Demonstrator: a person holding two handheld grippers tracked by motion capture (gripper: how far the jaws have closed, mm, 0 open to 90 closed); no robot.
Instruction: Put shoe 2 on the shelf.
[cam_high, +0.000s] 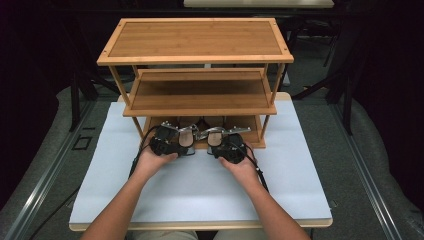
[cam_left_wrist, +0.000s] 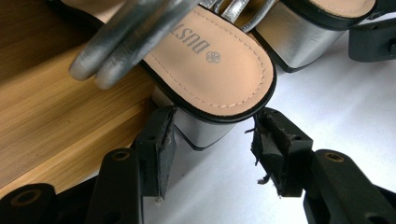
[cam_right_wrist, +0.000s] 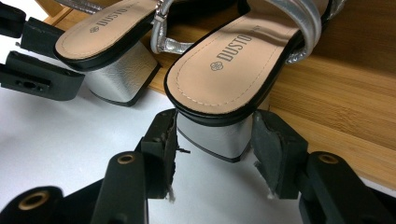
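Note:
A pair of silver block-heel sandals with tan insoles lies with its toes on the bottom shelf (cam_high: 252, 136) of a bamboo rack (cam_high: 200, 95) and its heels toward me. My left gripper (cam_high: 181, 148) is shut on the heel of the left sandal (cam_high: 186, 136). In the left gripper view the black pads (cam_left_wrist: 159, 140) sit on either side of that silver heel (cam_left_wrist: 205, 133). My right gripper (cam_high: 217, 148) is shut on the heel of the right sandal (cam_high: 215, 136), and its pads (cam_right_wrist: 163, 144) press both sides of the heel (cam_right_wrist: 215, 133).
The rack has three bamboo shelves and stands at the far side of a white table top (cam_high: 200, 190). The right gripper view catches the left sandal (cam_right_wrist: 107, 37) with the left gripper (cam_right_wrist: 65, 58) beside it. Dark floor surrounds the table.

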